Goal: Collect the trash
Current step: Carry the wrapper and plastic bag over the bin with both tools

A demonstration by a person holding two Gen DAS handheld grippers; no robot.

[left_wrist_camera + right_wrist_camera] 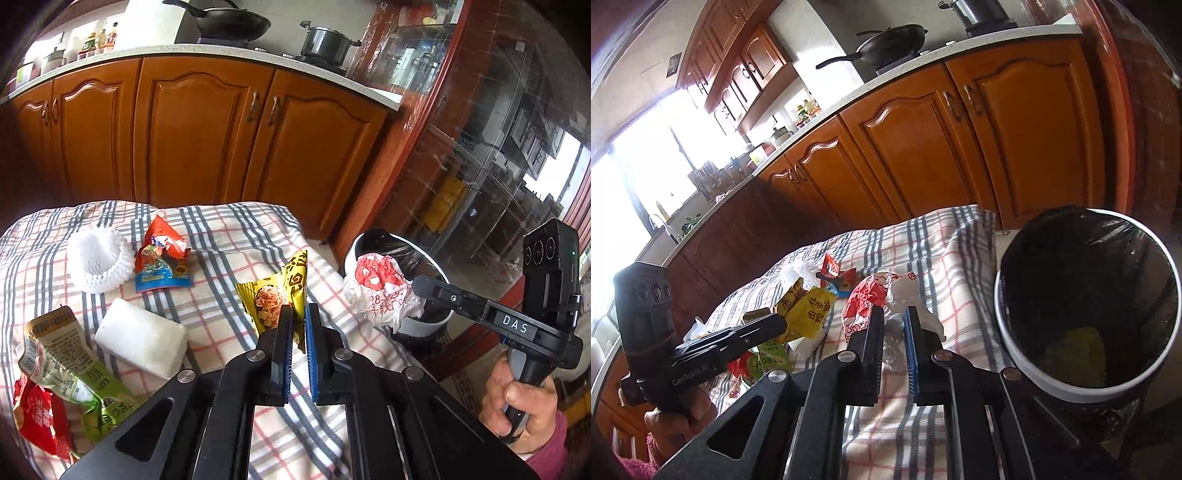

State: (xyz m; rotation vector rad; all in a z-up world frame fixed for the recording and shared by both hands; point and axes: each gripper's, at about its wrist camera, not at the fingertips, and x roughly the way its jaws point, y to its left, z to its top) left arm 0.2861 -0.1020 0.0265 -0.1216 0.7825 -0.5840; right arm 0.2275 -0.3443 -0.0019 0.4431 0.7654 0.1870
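Here I carry two pieces toward the bin point(1004, 325): left gripper point(299, 314) pinching the yellow snack wrapper point(280, 291), right gripper point(894, 317) pinching the crumpled red-and-white wrapper point(875, 299) (both lifted above the checked cloth point(229, 236)); next I must centre each over the bin's mouth, then release

Both claws, left point(299, 314) and right point(894, 317), clamped, angled downward.

Crumpled red-and-white paper wrapper point(380, 291) and yellow foil snack packet point(282, 295) were held above plaid cloth.
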